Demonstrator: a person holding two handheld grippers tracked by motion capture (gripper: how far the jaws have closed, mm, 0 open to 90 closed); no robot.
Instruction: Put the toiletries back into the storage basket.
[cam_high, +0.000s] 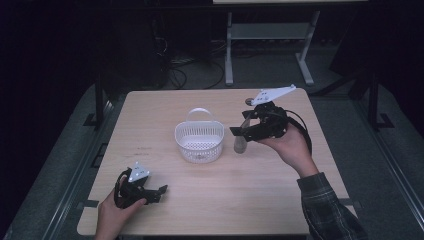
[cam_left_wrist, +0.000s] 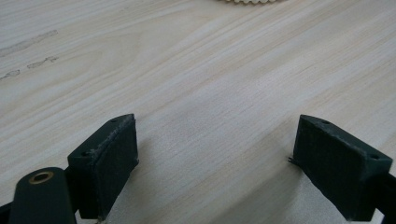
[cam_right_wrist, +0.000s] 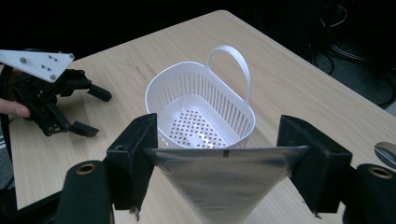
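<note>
My right gripper hangs above the table just right of the white plastic basket, tilted down toward it. It is shut on the top edge of a silver foil pouch, which dangles below the jaws. In the right gripper view, the pouch spans the gap between the two pads of the right gripper, and the empty basket with its upright handle lies just beyond. My left gripper rests at the table's front left, open. Bare wood shows between the jaws of the left gripper.
A small shiny round thing lies on the table behind my right gripper, seen at the right edge as the shiny thing. The left gripper sits beyond the basket. A desk frame and cables stand on the floor past the table's far edge.
</note>
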